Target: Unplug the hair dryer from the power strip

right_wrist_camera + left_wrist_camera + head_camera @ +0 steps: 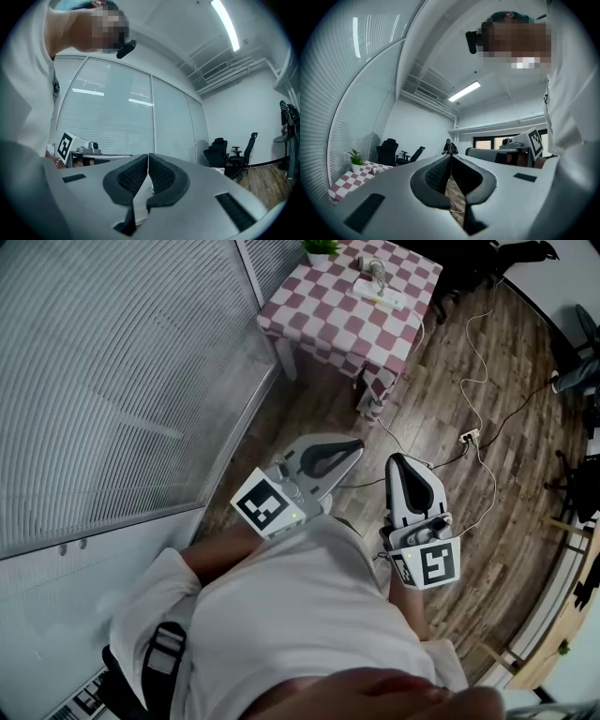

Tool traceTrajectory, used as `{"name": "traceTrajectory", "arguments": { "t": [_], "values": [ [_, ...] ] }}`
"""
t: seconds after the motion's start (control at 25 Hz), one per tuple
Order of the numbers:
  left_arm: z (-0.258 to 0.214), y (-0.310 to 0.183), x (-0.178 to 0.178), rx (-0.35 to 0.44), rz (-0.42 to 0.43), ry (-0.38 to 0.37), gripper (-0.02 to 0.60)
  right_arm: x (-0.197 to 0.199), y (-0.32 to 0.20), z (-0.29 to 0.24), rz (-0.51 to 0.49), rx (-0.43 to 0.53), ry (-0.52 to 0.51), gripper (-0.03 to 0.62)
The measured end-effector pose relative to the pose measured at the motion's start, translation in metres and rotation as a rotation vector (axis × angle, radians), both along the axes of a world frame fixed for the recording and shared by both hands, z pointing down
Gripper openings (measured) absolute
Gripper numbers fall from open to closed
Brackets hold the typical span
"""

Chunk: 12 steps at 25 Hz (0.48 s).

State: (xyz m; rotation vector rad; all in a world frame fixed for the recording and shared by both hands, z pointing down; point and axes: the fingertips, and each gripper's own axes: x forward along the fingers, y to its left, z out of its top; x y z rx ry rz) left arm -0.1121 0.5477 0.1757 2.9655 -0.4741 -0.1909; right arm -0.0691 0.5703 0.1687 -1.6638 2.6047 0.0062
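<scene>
the wood floor (487, 521) and a blind-covered glass wall (112, 381) fill the room, and one checkered table (319, 310) stands well ahead of you. you hold two tools close to your body, the left gripper (359, 447) and the right gripper (394, 461). each has its jaws pressed together on nothing, probably because the table is out of reach. on it lie one power strip (380, 294) and one hair dryer (375, 268), just beside each other.

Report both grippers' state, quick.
Left gripper: closed, holding nothing.
Right gripper: closed, holding nothing.
</scene>
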Motion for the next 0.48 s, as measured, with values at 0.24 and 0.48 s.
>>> {"name": "traceTrajectory", "arguments": {
  "t": [0.24, 0.48],
  "values": [
    [0.006, 0.005, 0.006, 0.003, 0.000, -0.016, 0.031, 0.010, 0.005, 0.003, 0.001, -0.005, -0.011, 0.032],
    [0.006, 0.010, 0.008, -0.009, -0.013, -0.006, 0.031, 0.008, 0.010, 0.010, -0.012, -0.022, -0.019, 0.032]
  ]
}}
